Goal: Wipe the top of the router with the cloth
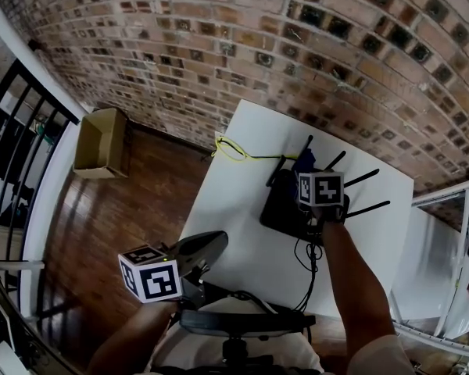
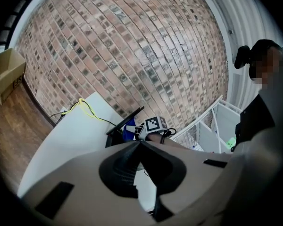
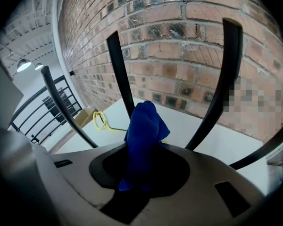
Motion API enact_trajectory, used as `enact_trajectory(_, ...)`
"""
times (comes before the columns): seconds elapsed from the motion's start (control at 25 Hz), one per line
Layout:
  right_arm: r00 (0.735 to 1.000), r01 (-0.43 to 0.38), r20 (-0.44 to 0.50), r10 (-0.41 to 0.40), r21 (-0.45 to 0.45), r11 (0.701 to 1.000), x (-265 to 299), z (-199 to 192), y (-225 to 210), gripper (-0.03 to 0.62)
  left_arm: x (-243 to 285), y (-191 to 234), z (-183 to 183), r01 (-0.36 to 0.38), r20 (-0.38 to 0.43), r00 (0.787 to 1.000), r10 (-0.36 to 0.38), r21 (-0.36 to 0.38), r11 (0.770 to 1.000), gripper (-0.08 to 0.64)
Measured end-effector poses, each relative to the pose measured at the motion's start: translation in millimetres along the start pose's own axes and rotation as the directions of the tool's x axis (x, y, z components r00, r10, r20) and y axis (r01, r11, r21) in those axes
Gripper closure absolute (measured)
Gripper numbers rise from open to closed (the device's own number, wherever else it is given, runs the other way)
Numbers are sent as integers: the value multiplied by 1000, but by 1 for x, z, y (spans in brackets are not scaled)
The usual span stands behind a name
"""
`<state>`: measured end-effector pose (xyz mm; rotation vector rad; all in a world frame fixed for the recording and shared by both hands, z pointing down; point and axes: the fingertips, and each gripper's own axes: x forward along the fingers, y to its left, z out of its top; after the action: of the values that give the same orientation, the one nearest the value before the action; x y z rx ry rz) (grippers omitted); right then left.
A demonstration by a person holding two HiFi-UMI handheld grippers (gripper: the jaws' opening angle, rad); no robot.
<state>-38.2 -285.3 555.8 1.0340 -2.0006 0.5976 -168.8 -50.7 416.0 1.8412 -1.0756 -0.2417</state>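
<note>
Looks like a loft-style home or office corner: exposed brick wall [image 1: 297,45], dark wood floor [image 1: 117,225], black metal railing [image 1: 16,131], white table [image 1: 234,209] by the brick, cardboard box [image 1: 100,143] on the floor.

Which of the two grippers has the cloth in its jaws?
The right gripper, over the router: its jaws pinch the blue cloth. The left gripper has its jaws shut on nothing, by the table's near edge.

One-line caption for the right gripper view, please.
Right gripper, jaws clamped on a blue cloth, among black router antennas before a brick wall.
</note>
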Motion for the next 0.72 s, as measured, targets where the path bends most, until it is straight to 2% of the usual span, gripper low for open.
enact_trajectory(0.12, 999, -4, -36, 3, -14, 1000, 6, -8, -1, 465, -4, 3, -2, -17, -8, 1000, 17, 9, 1000, 558)
enact_trajectory(0.24, 997, -21, -79, 21, -2, 1000, 13, -19, -2, 465, -5, 0, -4, 0, -6, 1000, 0, 1, 1000, 558)
enact_trajectory(0.44, 996, -31, -80, 31, 13, 999, 8, -23, -7, 465, -8, 1, -7, -31, 3, 1000, 31, 3, 1000, 558)
enact_trajectory(0.56, 997, -52, -57, 50, -33, 998, -10, -23, -5, 465, -7, -4, -9, -29, 5, 1000, 29, -3, 1000, 558)
enact_trajectory(0.72, 996, -87, -27, 84, -158, 984, -41, -20, -2, 465, 2, -13, -13, -7, 3, 1000, 7, 5, 1000, 558)
